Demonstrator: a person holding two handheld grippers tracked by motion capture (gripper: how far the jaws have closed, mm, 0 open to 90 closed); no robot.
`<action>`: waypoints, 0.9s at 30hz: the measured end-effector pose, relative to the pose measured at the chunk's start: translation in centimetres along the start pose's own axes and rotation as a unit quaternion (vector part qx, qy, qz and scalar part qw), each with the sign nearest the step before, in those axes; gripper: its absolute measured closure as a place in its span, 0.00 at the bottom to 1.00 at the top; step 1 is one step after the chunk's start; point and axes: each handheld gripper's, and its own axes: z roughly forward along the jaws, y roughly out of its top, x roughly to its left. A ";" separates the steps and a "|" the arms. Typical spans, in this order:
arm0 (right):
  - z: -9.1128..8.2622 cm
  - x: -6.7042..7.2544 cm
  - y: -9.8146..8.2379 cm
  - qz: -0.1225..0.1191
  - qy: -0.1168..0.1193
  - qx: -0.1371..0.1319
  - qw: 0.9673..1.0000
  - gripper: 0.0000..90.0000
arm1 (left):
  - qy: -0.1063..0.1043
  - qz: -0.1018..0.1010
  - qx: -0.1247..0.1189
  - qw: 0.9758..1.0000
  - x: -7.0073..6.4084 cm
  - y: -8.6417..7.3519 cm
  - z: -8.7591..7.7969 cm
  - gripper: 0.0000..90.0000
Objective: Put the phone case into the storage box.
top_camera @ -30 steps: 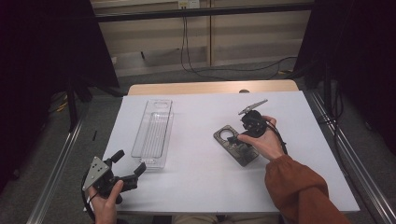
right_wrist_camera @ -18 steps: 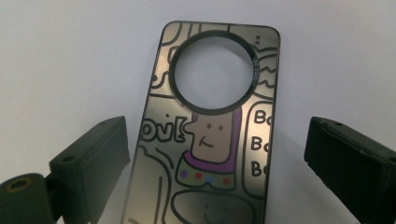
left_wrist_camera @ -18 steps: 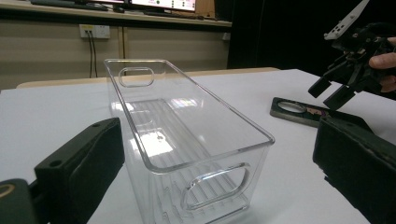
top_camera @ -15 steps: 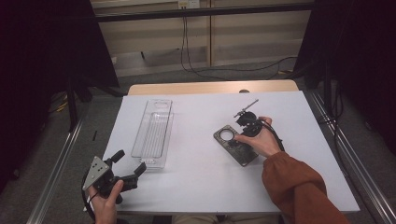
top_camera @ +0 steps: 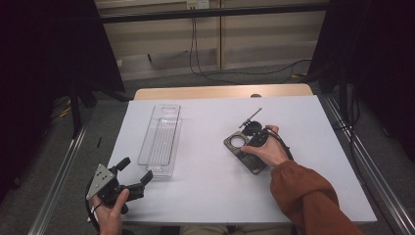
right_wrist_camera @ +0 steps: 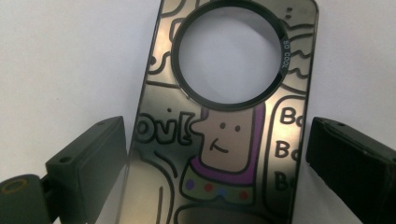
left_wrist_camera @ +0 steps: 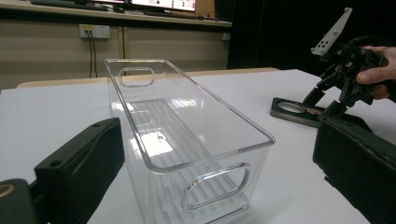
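A clear plastic bin [top_camera: 160,138] is lying lengthwise on the left half of the white worktop [top_camera: 205,196], its ribbed floor catching glare (oval handle cut-outs are showing at both ends). Black cables [top_camera: 230,76] are trailing across the floor beyond.

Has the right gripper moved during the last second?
Yes. In the high view the right gripper has come down toward the dark plate, and its grey top plate now sits lower against the table's far edge.

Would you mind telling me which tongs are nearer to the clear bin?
Left. The left tongs sit open just off the near end of the clear bin, facing it. The right tongs are farther off, straddling the dark plate.
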 end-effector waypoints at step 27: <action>1.0 1.5 -0.9 -0.004 -0.050 -0.020 0.999 0.00 | 0.001 0.002 0.001 1.000 0.0 0.0 -0.1 0.03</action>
